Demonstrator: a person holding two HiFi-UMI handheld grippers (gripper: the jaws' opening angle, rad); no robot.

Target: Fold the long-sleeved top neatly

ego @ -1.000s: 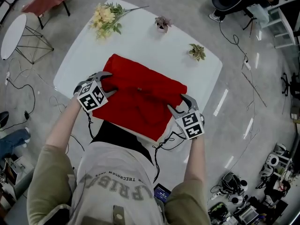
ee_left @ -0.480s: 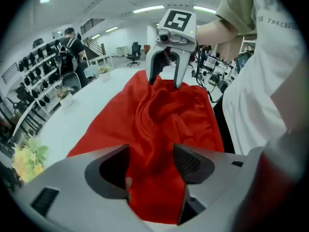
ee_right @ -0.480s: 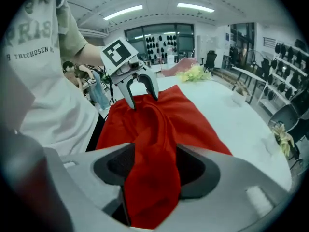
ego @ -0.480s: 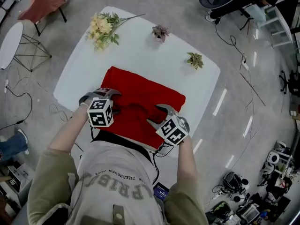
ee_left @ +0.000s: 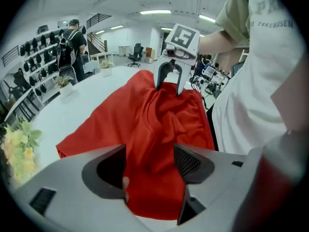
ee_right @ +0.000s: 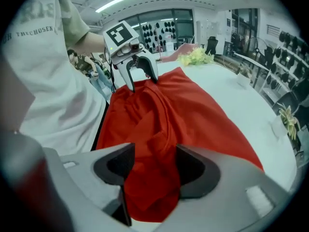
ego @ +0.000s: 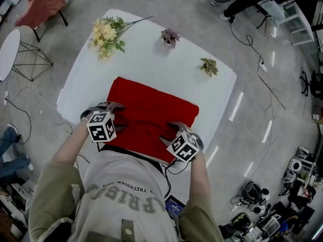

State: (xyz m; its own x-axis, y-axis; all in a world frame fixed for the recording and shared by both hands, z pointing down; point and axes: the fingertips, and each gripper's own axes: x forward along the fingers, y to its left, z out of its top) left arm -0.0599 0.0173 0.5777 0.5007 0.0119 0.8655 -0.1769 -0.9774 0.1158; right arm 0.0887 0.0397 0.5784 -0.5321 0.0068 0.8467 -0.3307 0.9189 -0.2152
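Note:
The red long-sleeved top (ego: 151, 107) lies folded into a rough rectangle on the white table (ego: 151, 54). My left gripper (ego: 120, 116) is over its near left part. In the left gripper view its jaws (ee_left: 149, 163) stand apart with loose red cloth (ee_left: 145, 115) between and under them, and the right gripper (ee_left: 169, 83) faces it. My right gripper (ego: 166, 133) is at the near right edge. In the right gripper view its jaws (ee_right: 152, 170) pinch a raised bunch of the red cloth (ee_right: 193, 115), with the left gripper (ee_right: 141, 79) opposite.
Yellow flowers (ego: 106, 32) and two small potted plants (ego: 170, 36) (ego: 208, 66) stand along the table's far side. A chair draped in red cloth (ego: 40, 1) and a round white side table (ego: 7, 49) are on the floor at left. Cables trail around.
My right gripper has moved left along the top's near edge, taking the cloth with it. My left gripper has shifted a little toward the near edge and turned.

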